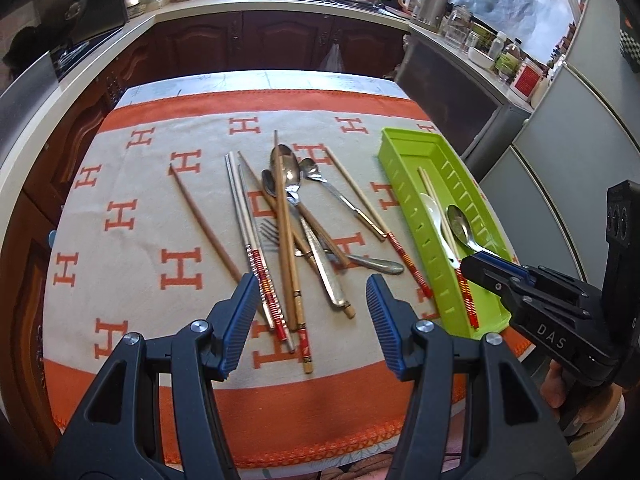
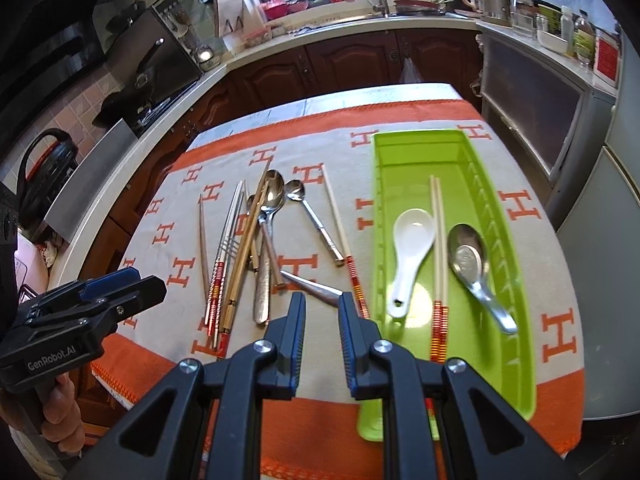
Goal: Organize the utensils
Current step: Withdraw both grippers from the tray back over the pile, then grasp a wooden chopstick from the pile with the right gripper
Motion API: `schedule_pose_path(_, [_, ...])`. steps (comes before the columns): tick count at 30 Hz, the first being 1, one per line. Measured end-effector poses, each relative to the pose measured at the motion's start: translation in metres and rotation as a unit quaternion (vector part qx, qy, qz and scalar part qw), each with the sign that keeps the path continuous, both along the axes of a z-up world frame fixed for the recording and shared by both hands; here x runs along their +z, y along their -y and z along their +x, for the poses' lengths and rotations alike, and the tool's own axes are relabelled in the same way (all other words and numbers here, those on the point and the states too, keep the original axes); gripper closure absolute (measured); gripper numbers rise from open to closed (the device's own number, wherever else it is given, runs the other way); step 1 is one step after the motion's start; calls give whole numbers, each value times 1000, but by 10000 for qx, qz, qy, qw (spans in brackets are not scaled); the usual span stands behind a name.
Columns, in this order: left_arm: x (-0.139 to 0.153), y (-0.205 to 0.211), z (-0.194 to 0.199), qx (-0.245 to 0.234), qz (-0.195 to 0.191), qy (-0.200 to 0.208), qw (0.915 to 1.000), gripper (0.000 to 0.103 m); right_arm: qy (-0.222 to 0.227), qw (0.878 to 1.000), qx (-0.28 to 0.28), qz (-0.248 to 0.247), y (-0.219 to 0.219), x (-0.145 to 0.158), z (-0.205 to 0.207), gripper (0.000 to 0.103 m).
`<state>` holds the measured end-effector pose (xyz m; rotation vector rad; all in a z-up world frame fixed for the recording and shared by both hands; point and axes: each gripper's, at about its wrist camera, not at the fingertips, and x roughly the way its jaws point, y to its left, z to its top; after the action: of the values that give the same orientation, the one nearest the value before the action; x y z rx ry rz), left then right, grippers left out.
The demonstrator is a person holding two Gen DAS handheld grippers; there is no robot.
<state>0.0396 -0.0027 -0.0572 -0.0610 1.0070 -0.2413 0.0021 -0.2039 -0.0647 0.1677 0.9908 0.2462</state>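
Heads up: that utensil pile (image 1: 296,232) on the tabletop is crisscrossed, so grabbing one chopstick could drag its neighbours along. Your left tool (image 1: 312,320) hangs tilted down over the pile, jaws apart and empty. Right tool (image 2: 322,320) is narrowly parted, holding nothing, beside the green tray (image 2: 516,240).

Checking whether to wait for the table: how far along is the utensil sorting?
Early. The green tray already holds a white spoon, a metal spoon and a chopstick pair. Both the left gripper and right gripper are empty. The utensil pile remains on the cloth.
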Motion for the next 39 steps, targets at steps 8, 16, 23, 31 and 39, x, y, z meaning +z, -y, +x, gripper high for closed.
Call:
schedule_pose_path(8, [-23, -48, 11, 418, -254, -334, 9982, 50, -21, 9995, 312, -27, -28, -3, 13, 87])
schedule_pose_path(16, [-39, -79, 25, 684, -378, -415, 9961, 50, -353, 9974, 575, 249, -49, -20, 39, 87])
schedule_pose_path(23, [-50, -84, 38, 676, -356, -448, 9961, 57, -877, 9901, 889, 644, -74, -48, 57, 87])
schedule_pose_path(31, [-63, -93, 45, 719, -421, -545, 9950, 57, -1320, 9840, 1029, 611, -94, -79, 62, 87])
schedule_pose_path(39, [-70, -94, 49, 654, -490, -596, 9949, 57, -1439, 9803, 950, 964, -91, -87, 71, 87])
